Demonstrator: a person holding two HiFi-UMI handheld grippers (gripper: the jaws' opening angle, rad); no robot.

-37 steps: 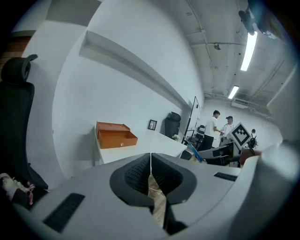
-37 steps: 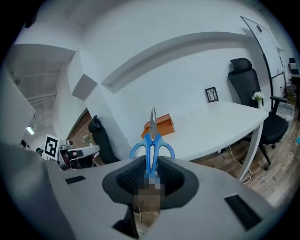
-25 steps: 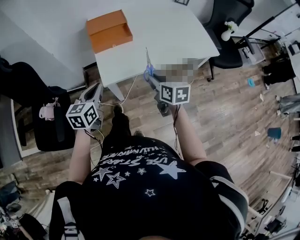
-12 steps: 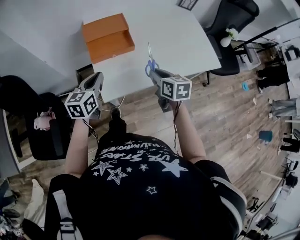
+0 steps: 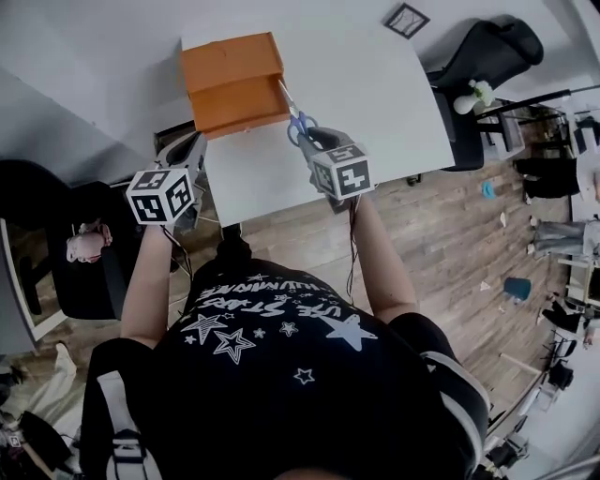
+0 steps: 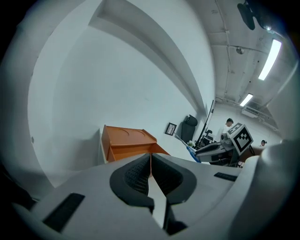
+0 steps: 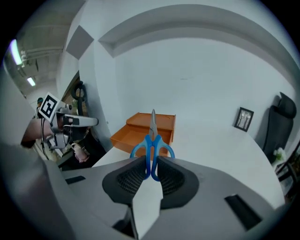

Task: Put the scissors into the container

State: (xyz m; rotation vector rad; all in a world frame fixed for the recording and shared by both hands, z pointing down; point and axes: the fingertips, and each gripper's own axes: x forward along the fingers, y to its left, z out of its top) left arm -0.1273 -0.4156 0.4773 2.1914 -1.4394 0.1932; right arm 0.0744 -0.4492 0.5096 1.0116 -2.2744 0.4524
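The orange container [image 5: 234, 80], an open-topped box with a raised back step, stands at the white table's [image 5: 375, 84] left end. My right gripper [image 5: 314, 141] is shut on the scissors [image 5: 298, 120] by their blue handles. The blades point up and forward, and their tip reaches the container's right edge. In the right gripper view the scissors [image 7: 152, 145] stand upright between the pads, with the container [image 7: 145, 131] just behind. My left gripper [image 5: 192, 150] hovers off the table's left front corner, shut with nothing in it [image 6: 150, 161]. The container [image 6: 129, 143] lies ahead of it.
A small framed picture [image 5: 407, 19] lies at the table's far end. Black chairs [image 5: 497, 56] stand to the right of the table, and another chair [image 5: 89, 244] stands to the left. The wooden floor [image 5: 441, 234] is below, and a white wall is behind the table.
Both grippers have moved forward toward the table. The scissors have travelled from over the table's front edge to beside the container's right side.
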